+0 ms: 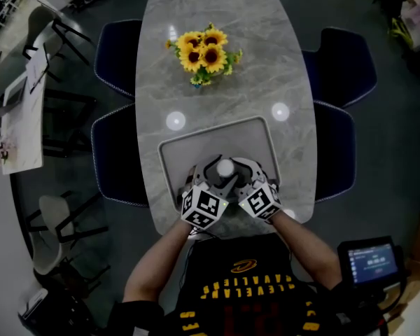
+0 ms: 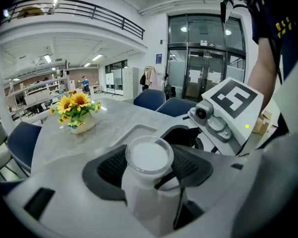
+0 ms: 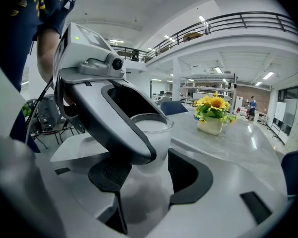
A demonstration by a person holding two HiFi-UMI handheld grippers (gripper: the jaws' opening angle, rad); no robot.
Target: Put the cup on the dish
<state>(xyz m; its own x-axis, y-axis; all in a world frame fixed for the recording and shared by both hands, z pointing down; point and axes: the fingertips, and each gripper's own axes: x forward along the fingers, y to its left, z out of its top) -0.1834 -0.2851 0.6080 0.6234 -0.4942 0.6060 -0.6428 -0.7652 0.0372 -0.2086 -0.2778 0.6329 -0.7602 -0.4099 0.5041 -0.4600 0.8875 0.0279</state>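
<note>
One pale cup (image 1: 225, 166) with a white top stands upright at the 6 o'clock end of the shallow grey dish (image 1: 217, 133). It is inside the rim, but whether its base rests on the dish floor cannot be told.

Both grippers meet at the cup. The left gripper (image 1: 213, 173) comes in from 7 o'clock. Its own view shows its jaws closed on the cup, one dark pad against each side of the wall below the rim. The right gripper (image 1: 242, 172) comes in from 5 o'clock with its jaws spread to either side of the same cup. One pad lies against the cup wall. The other side is covered by a jaw of the left gripper that crosses in front, so whether this pair actually clamps the cup cannot be told. The two marker cubes sit side by side at 6 o'clock of the cup, and a bare forearm runs back from each.

The dish lies on the near half of a long grey marble worktop (image 1: 227, 89). At 12 o'clock from the cup, well apart, stands a bunch of sunflowers (image 1: 204, 53) in a small white pot. Dark blue chairs (image 1: 113, 156) are drawn up along the worktop at 3 and 9 o'clock. A small lit screen (image 1: 369, 261) sits at 4 o'clock, off the worktop.
</note>
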